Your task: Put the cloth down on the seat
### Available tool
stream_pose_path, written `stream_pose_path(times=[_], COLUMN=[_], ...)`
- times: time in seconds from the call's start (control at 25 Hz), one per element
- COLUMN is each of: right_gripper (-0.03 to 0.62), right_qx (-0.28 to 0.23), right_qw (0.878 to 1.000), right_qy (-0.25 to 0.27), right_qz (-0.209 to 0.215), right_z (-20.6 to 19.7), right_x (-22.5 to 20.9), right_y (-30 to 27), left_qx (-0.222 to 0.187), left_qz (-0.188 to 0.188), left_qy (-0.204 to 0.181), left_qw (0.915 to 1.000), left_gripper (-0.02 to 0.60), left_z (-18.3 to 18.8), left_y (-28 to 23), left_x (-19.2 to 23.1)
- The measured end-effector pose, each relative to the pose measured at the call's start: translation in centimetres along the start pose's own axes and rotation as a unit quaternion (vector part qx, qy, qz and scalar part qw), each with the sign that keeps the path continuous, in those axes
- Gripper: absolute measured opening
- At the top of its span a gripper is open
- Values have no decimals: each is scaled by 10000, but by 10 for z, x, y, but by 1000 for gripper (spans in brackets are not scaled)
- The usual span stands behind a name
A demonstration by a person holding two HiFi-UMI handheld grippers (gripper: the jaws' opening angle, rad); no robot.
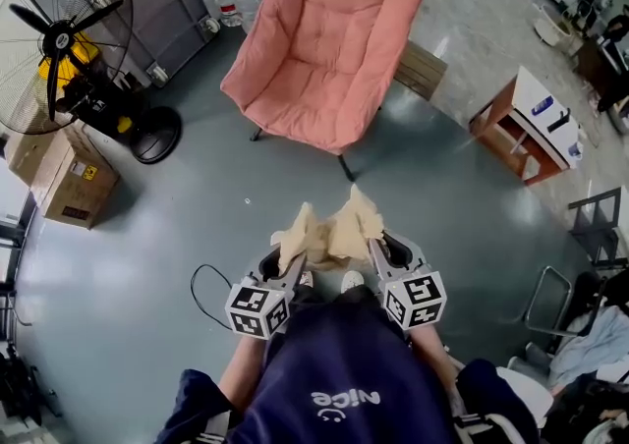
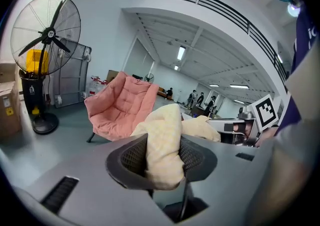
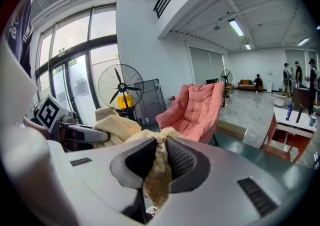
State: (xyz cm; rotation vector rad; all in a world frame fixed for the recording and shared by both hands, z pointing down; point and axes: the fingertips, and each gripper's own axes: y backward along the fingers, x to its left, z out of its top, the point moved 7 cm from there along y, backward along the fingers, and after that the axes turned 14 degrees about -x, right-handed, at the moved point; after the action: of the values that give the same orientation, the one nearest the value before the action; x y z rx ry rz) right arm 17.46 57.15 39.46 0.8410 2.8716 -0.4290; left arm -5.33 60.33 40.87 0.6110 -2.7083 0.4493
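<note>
Cloth (image 1: 329, 231), soft and yellow, is bunched up in the air between the two grippers, low in the middle of the head view. The left gripper (image 1: 288, 265) pinches one end of it, with a thick fold squeezed between its jaws. The right gripper (image 1: 381, 253) pinches the other end, a thinner bit, with its jaws almost together. Both grippers sit close side by side in front of the person.

The pink chair (image 1: 322, 49) stands at 12 o'clock from the grippers, well apart from them, with gray floor (image 1: 197, 206) in between. Its seat (image 1: 305, 108) has nothing on it. A big fan (image 1: 61, 39) stands at 10 o'clock.

I think this is the carrying step: the cloth is held but is not at the chair yet. Next the person needs to walk toward 12 o'clock and reach both grippers over the seat. Then the cloth must go down till it rests there, and the jaws must let go.
</note>
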Motion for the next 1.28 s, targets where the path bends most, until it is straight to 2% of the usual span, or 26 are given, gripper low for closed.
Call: stream_pose_path(times=[0.56,0.96,1.28], right_gripper=[80,81,81], right_qx=[-319,-334,-310], right_qw=[9982,9984,9992], right_qy=[214,203,106], right_qz=[-469,-413,-235], right_z=[13,17,21], right_x=[56,64,34], right_y=[-36,-61,-97], left_qx=[-22,0,13], left_qz=[-696,-577,-313], left_qy=[-72,-14,-13], left_qw=[9975,9983,9995], left_gripper=[152,152,152], left_z=[34,41,48], left_y=[2,0,-32], left_x=[66,93,105])
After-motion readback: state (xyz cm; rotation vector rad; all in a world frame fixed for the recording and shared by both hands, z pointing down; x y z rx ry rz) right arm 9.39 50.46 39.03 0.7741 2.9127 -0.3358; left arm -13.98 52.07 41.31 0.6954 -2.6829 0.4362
